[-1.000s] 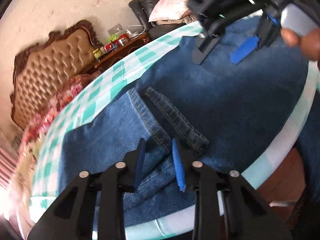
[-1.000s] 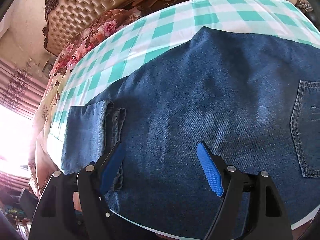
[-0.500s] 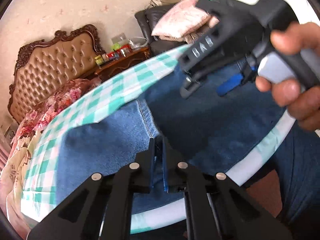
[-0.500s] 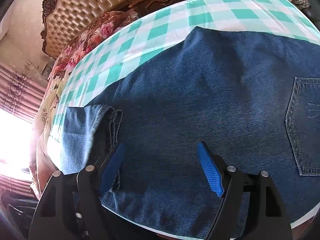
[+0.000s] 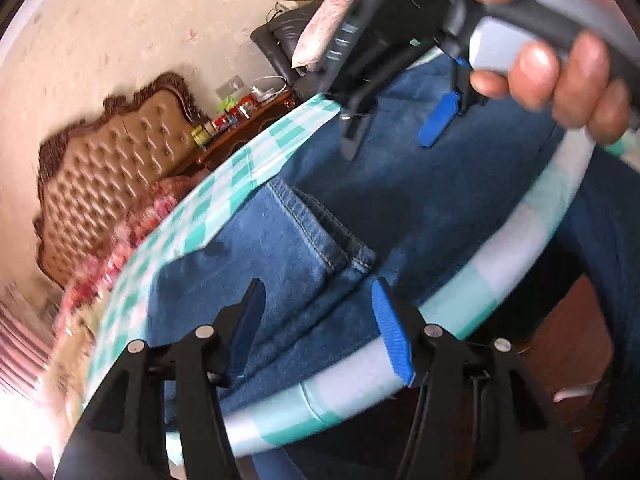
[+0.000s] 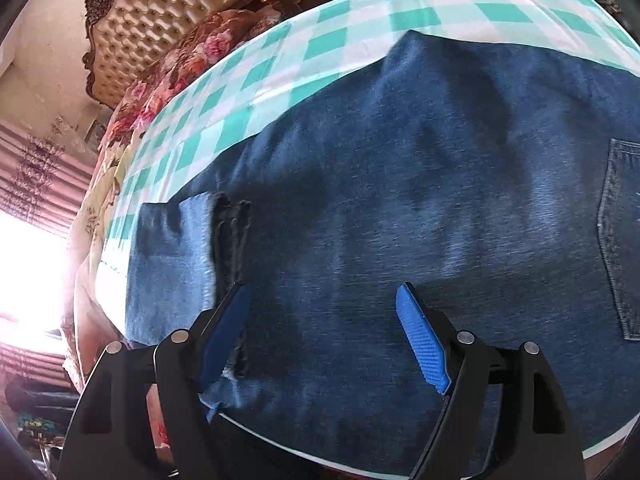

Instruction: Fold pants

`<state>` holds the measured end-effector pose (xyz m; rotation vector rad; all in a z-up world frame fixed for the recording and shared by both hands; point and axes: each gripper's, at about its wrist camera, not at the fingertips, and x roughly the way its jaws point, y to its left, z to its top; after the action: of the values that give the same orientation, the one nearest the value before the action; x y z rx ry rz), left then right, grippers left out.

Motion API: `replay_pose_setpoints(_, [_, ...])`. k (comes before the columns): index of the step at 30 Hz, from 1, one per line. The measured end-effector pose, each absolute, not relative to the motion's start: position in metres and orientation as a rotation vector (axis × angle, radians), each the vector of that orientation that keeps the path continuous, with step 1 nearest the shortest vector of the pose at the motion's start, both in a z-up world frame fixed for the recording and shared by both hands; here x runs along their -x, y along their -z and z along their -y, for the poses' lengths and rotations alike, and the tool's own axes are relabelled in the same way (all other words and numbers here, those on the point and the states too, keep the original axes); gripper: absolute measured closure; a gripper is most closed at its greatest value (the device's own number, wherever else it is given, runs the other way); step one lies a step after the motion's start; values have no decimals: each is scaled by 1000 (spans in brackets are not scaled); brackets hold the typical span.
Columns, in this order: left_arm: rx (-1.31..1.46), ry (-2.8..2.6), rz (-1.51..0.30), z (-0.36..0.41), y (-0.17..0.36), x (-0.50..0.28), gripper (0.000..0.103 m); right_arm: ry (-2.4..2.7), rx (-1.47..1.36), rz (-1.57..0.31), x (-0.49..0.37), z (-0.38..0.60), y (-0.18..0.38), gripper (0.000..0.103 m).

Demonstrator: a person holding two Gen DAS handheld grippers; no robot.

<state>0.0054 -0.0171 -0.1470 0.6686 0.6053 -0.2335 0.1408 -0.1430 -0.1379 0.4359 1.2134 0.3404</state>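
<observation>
Left gripper (image 5: 316, 320) opening (nothing pinched) above folded jeans (image 5: 304, 248).

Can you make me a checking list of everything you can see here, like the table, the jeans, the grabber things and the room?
Surface: table under a green and white checked cloth.
Job's things: blue jeans spread flat, part folded; leg hems lie on top, back pocket faces up.
Clutter: nothing seen on the table besides the jeans.
Grippers: left gripper jaws opening over the denim, pinching nothing; right gripper open over the jeans, held by a hand.
Cables: white cable on the sideboard.
Surroundings: tufted headboard, floral bedding.
</observation>
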Motion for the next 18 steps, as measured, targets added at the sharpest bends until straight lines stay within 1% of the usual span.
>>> replay_pose_setpoints(6, [-823, 242, -612, 38, 162, -13, 48, -370, -488, -1230, -142, 143, 134, 28])
replay_pose_setpoints(11, [-799, 250, -641, 40, 161, -24, 48, -391, -534, -1245, -142, 144, 134, 28])
replay_pose_setpoints(12, [-785, 260, -651, 39, 161, -25, 57, -401, -554, -1251, -142, 145, 135, 28])
replay_pose_setpoints(13, [-756, 302, -681, 38, 159, -24, 74, -411, -574, -1256, -142, 146, 135, 28])
replay_pose_setpoints(14, [-736, 315, -691, 38, 158, -21, 76, -422, -595, -1261, -143, 147, 135, 28])
replay_pose_setpoints(15, [-739, 307, -682, 38, 158, -19, 84, -435, -620, -1268, -143, 148, 135, 28])
replay_pose_setpoints(16, [-738, 296, -672, 37, 156, -16, 86, -447, -639, -1275, -144, 149, 135, 25])
replay_pose_setpoints(18, [-687, 290, -649, 30, 144, -13, 87, -481, -685, -1300, -147, 148, 137, 22])
